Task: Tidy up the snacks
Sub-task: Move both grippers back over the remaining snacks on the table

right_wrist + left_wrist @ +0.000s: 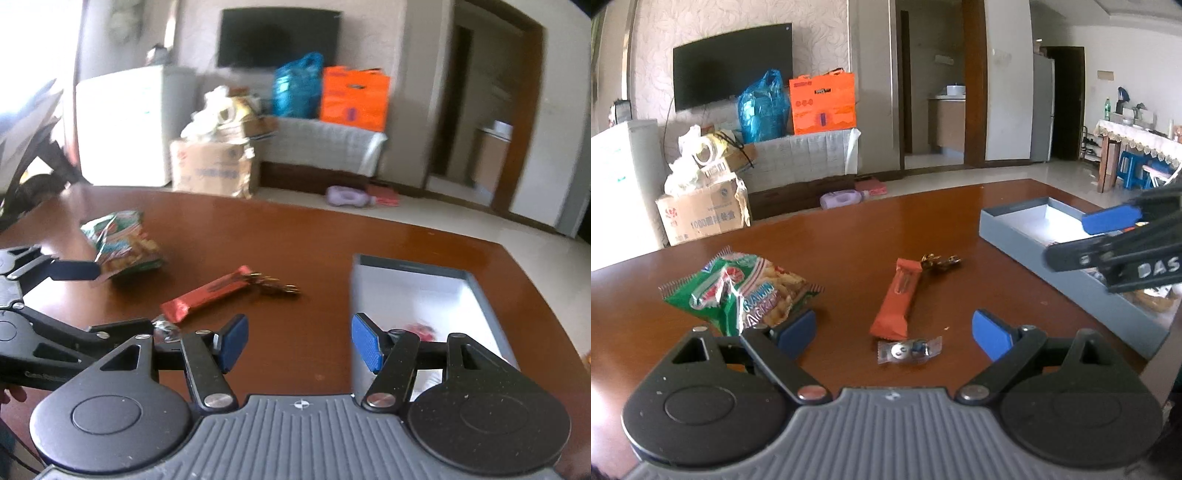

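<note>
— So what is lying ahead of the left gripper (895,332) on the glossy brown wooden table (831,240)?

— Its blue pads are spreading wide and holding nothing. A crinkled green snack bag (738,295) is touching the left pad, a long orange wrapped bar (895,299) is lying between the pads but further out, a small clear-wrapped candy (909,350) is sitting just in front of it, and a gold-foil sweet (940,261) is resting at the bar's far end. The shallow grey box (1067,240) is standing to the right near the table's edge, with the other gripper hanging over it.

— And from the right wrist?

— Blurred. The right gripper (299,345) is gaping wide, empty, hovering over the grey box's (480,295) near left wall. Something red (421,330) is lying inside. Bare tabletop is stretching beyond the orange bar (207,295) and green bag (122,243).
</note>
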Demonstrator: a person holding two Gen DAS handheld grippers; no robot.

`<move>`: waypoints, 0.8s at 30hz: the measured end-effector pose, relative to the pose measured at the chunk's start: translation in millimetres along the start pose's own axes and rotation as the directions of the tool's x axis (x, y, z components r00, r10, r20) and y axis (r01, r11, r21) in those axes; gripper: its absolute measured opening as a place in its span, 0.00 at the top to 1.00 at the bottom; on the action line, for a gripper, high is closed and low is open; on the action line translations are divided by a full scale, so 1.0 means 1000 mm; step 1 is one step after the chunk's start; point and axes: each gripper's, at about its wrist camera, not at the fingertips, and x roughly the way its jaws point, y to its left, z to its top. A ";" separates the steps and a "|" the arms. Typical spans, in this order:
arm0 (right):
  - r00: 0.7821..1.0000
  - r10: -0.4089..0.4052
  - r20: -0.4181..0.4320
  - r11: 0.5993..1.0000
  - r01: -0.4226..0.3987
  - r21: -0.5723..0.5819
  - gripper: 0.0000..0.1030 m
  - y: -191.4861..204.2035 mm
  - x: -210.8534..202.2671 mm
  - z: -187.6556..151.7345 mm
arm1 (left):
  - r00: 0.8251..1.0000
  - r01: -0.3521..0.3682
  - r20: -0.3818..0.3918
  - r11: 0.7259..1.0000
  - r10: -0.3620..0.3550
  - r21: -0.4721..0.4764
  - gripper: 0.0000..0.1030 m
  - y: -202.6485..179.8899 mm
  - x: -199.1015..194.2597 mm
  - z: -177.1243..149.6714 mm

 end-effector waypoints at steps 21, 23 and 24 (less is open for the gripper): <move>0.993 0.054 -0.103 0.964 -0.079 -0.255 0.39 0.018 0.139 0.030 | 0.994 0.069 -0.083 0.997 -0.070 -0.018 0.10 0.012 0.074 -0.004; 0.992 0.058 -0.116 0.963 -0.086 -0.255 0.40 0.018 0.148 0.030 | 0.994 0.072 -0.086 0.997 -0.073 -0.024 0.10 0.013 0.076 -0.007; 0.990 0.065 -0.127 0.963 -0.096 -0.254 0.40 0.017 0.152 0.030 | 0.993 0.074 -0.086 0.997 -0.076 -0.024 0.10 0.014 0.077 -0.007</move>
